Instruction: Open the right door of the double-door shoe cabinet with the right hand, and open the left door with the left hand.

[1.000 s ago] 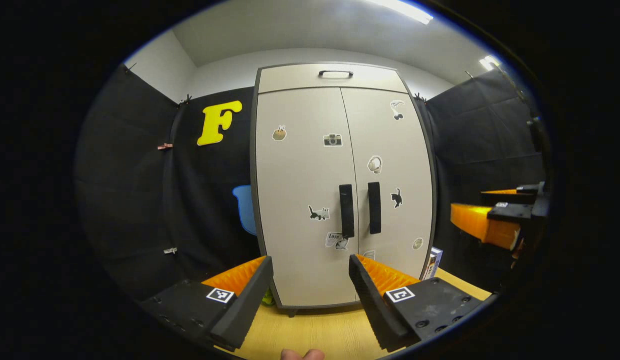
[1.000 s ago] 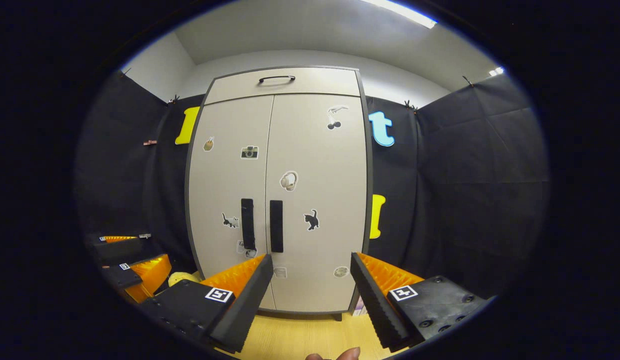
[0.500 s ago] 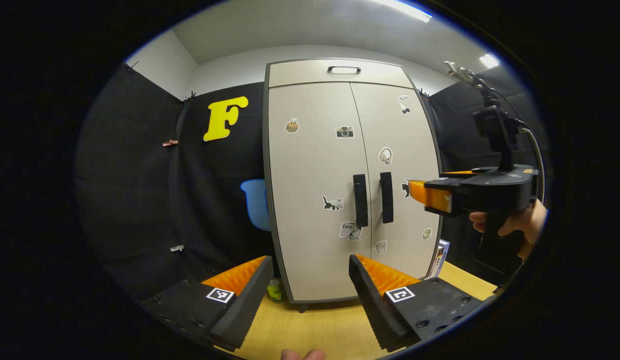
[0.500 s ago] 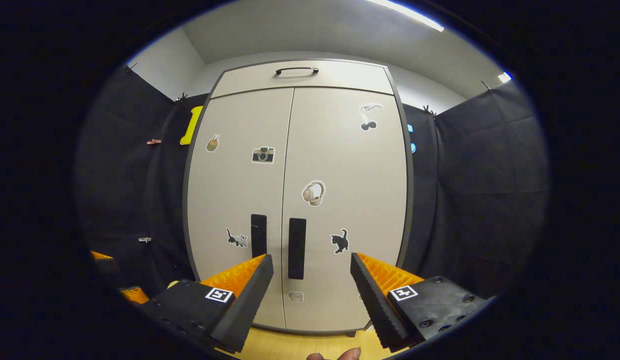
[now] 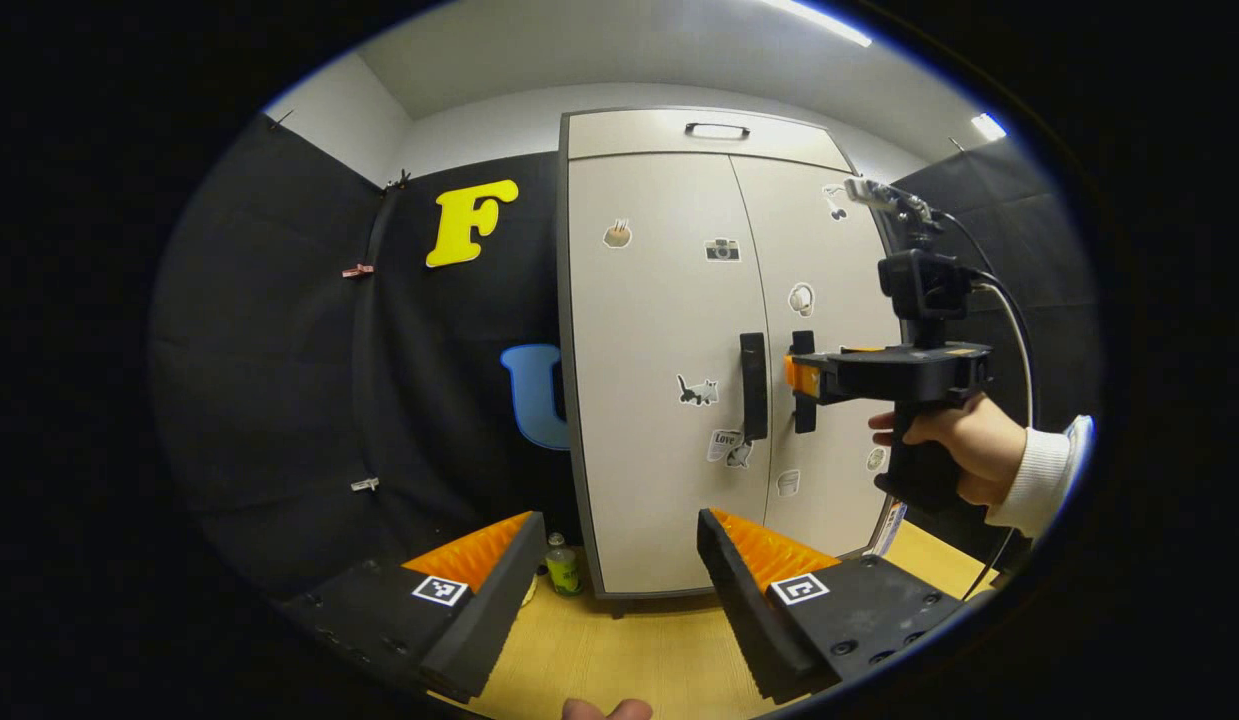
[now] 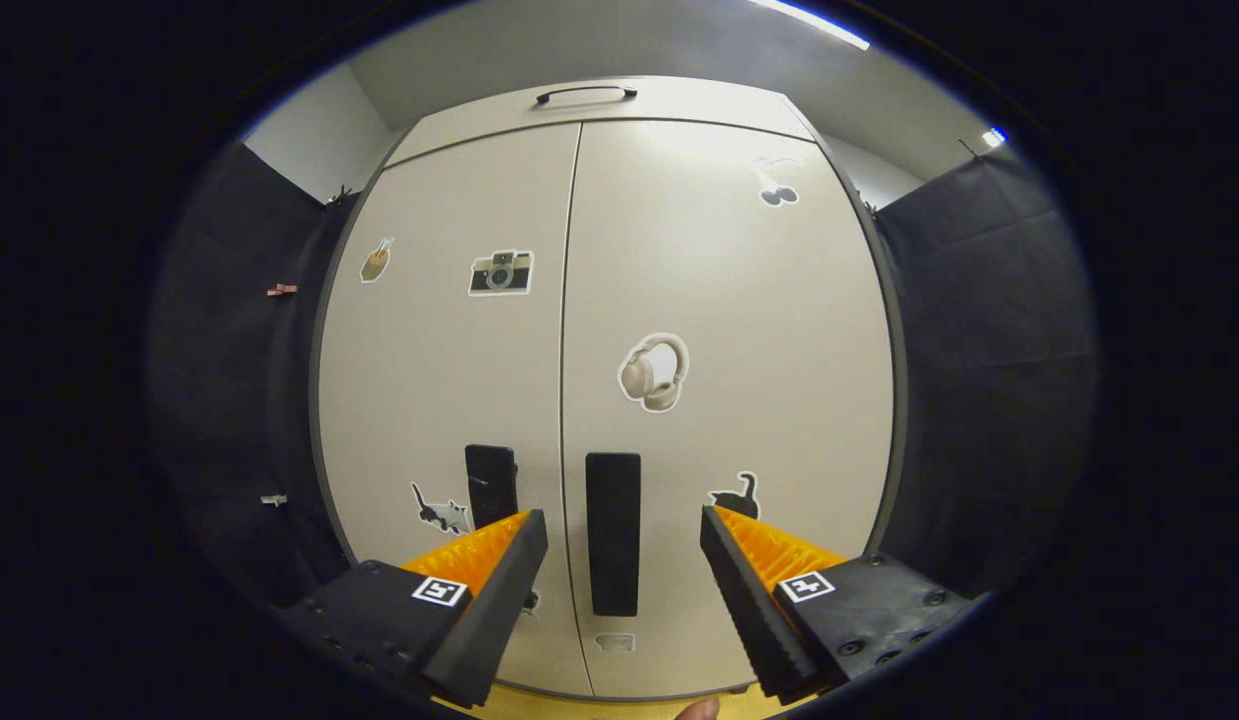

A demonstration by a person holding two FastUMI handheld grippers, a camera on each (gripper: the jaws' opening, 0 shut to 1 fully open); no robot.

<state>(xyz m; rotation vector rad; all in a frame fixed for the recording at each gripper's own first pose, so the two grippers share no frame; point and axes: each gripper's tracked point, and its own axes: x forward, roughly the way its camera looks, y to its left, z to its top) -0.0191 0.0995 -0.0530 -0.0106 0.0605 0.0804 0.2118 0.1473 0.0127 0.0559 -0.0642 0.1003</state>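
Observation:
The beige shoe cabinet (image 5: 669,300) stands with both doors closed and stickers on them. Its left door (image 6: 429,380) carries a black vertical handle (image 6: 490,485); the right door (image 6: 739,300) carries another black handle (image 6: 613,533). In the right gripper view, my right gripper (image 6: 619,560) is open, with the right handle between its fingers and close ahead. From the left gripper view, that right gripper (image 5: 794,377) sits right at the right handle (image 5: 802,345), held by a hand (image 5: 954,440) in a white sleeve. My left gripper (image 5: 619,560) is open and empty, well back from the cabinet.
The cabinet stands on a wooden table (image 5: 639,650). A small green bottle (image 5: 562,565) stands by the cabinet's left foot. A box (image 5: 887,527) leans at its right foot. Black cloth walls close in on both sides. A drawer with a handle (image 5: 717,130) tops the cabinet.
My right gripper has moved forward to the right door's handle, which now lies between its fingers. The left gripper view has shifted so the cabinet sits further right.

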